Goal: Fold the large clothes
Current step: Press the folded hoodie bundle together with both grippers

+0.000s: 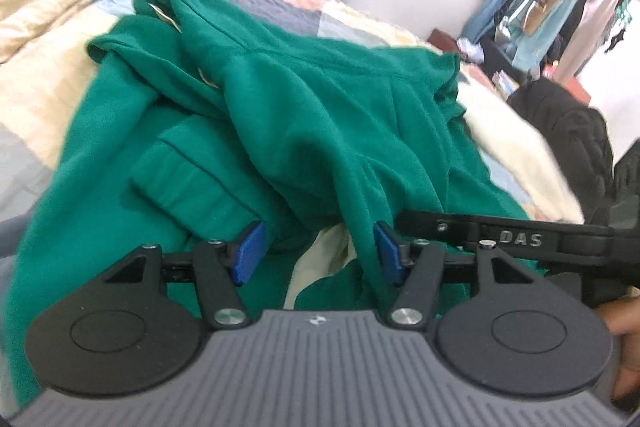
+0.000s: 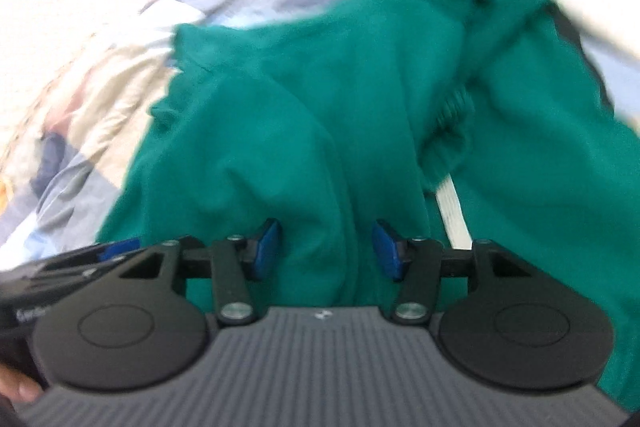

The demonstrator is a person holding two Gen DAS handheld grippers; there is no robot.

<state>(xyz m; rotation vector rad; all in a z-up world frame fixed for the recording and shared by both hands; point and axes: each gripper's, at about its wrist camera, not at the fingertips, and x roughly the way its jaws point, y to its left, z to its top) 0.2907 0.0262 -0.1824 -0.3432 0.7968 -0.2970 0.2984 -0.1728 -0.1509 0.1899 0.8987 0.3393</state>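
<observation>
Across the patchwork quilt [image 1: 60, 39] on the bed lies the green hoodie [image 1: 280, 99], crumpled, its hood end with the pale drawstring tips far from the cameras and its lower body nearest them, so its long axis runs roughly away from both claws. Just beyond the left claw [image 1: 318, 253] a ridge of green cloth rises between the blue pads; the jaws stand about half open, the right-hand pad touching or nearly touching the fold, the left-hand one clear of it, so nothing is pinched. At that view's right edge the other tool's black finger reaches in: the two claws sit side by side at the near edge of the cloth. The right claw [image 2: 326, 249], in a blurred view, is likewise about half open, straddling a soft ridge of green without clamping it. Judged from this, both hands are equally near the near edge, and the coming grip likely takes that edge.
</observation>
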